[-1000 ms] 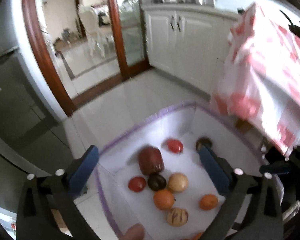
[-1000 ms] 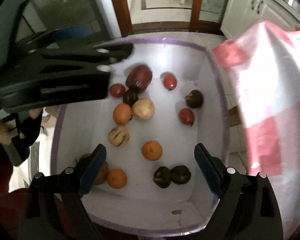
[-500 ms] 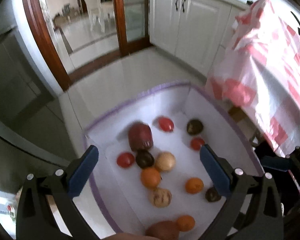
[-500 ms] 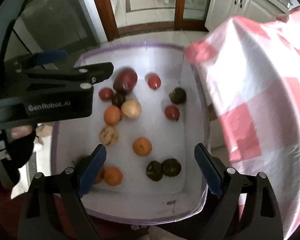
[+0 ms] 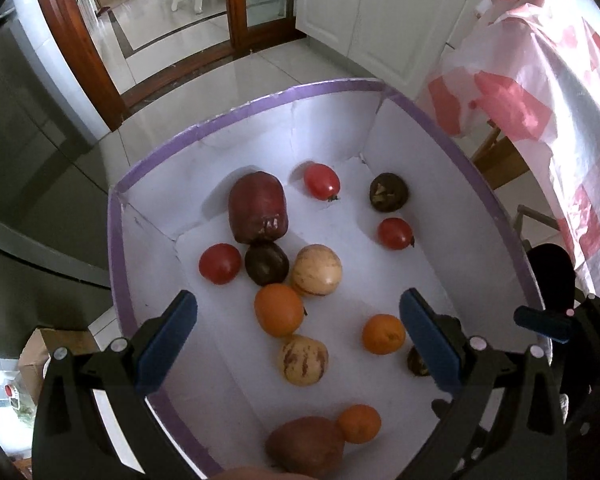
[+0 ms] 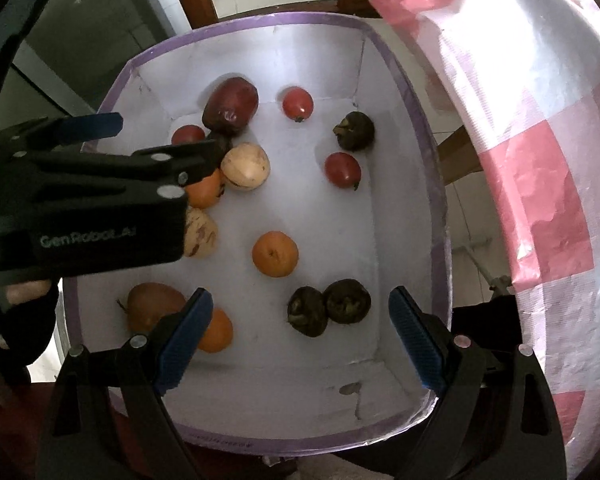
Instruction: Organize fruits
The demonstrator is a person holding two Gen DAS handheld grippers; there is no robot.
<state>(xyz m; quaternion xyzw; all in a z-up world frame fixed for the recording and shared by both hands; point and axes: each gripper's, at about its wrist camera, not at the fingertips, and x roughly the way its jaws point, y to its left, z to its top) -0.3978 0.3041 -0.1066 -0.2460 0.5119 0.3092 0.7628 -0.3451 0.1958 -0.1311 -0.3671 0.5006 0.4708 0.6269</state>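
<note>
Inside the white box (image 6: 400,80) with the purple rim lie all the fruits, loose and mixed on its floor. By the far wall is the big dark red fruit (image 5: 258,208), the longest one, and its long side runs from that wall toward me. Touching its near end is a dark round fruit (image 5: 266,268), with a red tomato (image 5: 219,263) just beside it and a pale striped melon (image 5: 317,270) on the other side. An orange (image 5: 278,310) touches the melon, and a second striped melon (image 5: 303,360) sits nearer to me. Two more tomatoes (image 6: 297,103) (image 6: 342,169) and a dark fruit (image 6: 354,130) lie toward the box's right wall. One orange (image 6: 275,254) sits alone in the middle. Two dark fruits (image 6: 328,307) touch each other near the front wall. By the front left corner a brown fruit (image 6: 152,306) touches another orange (image 6: 216,330).

My left fingers (image 5: 298,336) are wide open and hold nothing. They hang over the box's left half, above the orange and the second melon. My right fingers (image 6: 300,336) are wide open too, with nothing in them, over the front of the box near the two dark fruits.

I think the left hand is nearer the bunch by the long red fruit, and the right hand is nearer the dark pair. No sorted groups show here, apart from that pair.
</note>
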